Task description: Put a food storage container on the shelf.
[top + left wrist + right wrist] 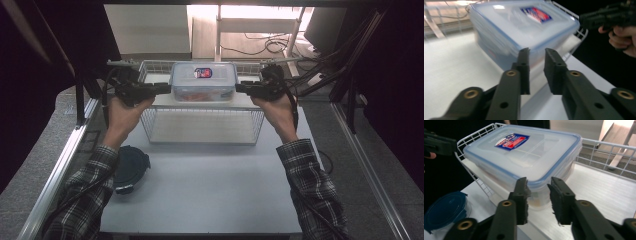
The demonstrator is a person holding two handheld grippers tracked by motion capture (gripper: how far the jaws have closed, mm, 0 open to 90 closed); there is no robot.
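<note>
A clear plastic box with a blue-edged lid and a red and blue label sits at the far middle of the table, over the back part of a white wire basket; its long axis runs left to right across the table, lid up and level, one short end facing each hand; something reddish shows through its wall in the high view, too dim to name; whether the box rests on the basket or hangs between the grippers I cannot tell. The left gripper meets the box's left end, and in the left gripper view its jaws stand a narrow gap apart with the lid's edge between their tips, though the blur hides whether they pinch it; the right gripper meets the right end, and in the right gripper view its jaws likewise stand slightly apart astride the lid's rim, contact unclear. Near the table's left edge, well apart from the basket, lies a round container with a dark blue lid; both forearms wear plaid sleeves.
</note>
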